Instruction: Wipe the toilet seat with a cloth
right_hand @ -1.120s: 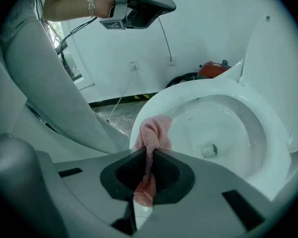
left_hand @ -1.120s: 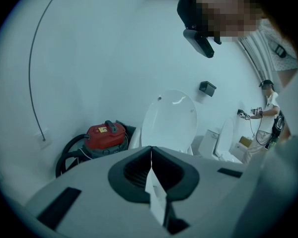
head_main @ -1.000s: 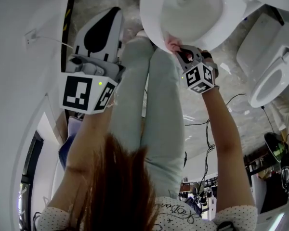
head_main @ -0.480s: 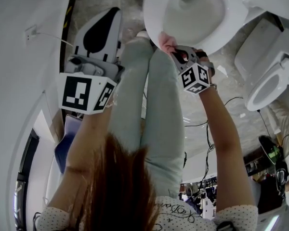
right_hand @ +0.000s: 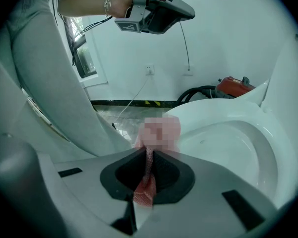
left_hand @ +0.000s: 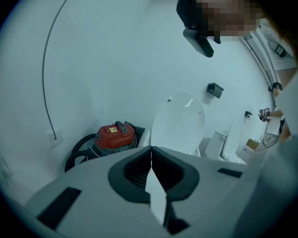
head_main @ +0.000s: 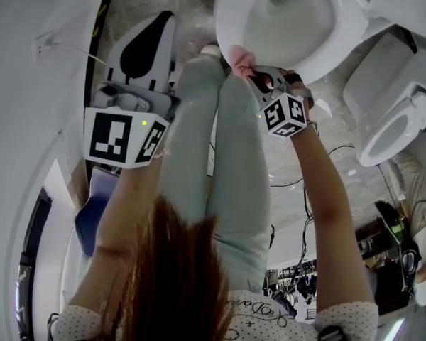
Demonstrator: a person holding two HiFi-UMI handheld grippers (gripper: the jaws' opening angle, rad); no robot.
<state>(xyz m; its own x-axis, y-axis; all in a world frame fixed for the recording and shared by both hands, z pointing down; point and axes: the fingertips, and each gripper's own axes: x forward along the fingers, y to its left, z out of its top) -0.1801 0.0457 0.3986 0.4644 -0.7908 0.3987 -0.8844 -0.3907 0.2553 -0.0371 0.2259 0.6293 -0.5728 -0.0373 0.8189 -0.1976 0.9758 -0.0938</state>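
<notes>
White and glossy, the seat [head_main: 226, 27] fills the top of the head view, with the person's legs [head_main: 220, 155] right up against its front rim. The left tongs [head_main: 163, 21] hang well to one side of it, over the floor, their jaws pressed together on nothing (idle, by the look of it). The right tongs [head_main: 254, 73] point steeply down at the seat's front edge, jaws clamped on the pink cloth [head_main: 243, 59]. The right gripper view shows only a thin strip of it pinched between them. The rest is bunched ahead of the tips and seems to lie on the rim.

The grip looks like the weak point. Only a narrow fold is caught, so drag against the seat could pull the cloth free and drop it into the bowl [right_hand: 238, 145]. Pressed too steeply, the hard tips could scrape the seat instead of the cloth wiping it. Such a small wad also covers little, so stretches of rim may go unwiped.
</notes>
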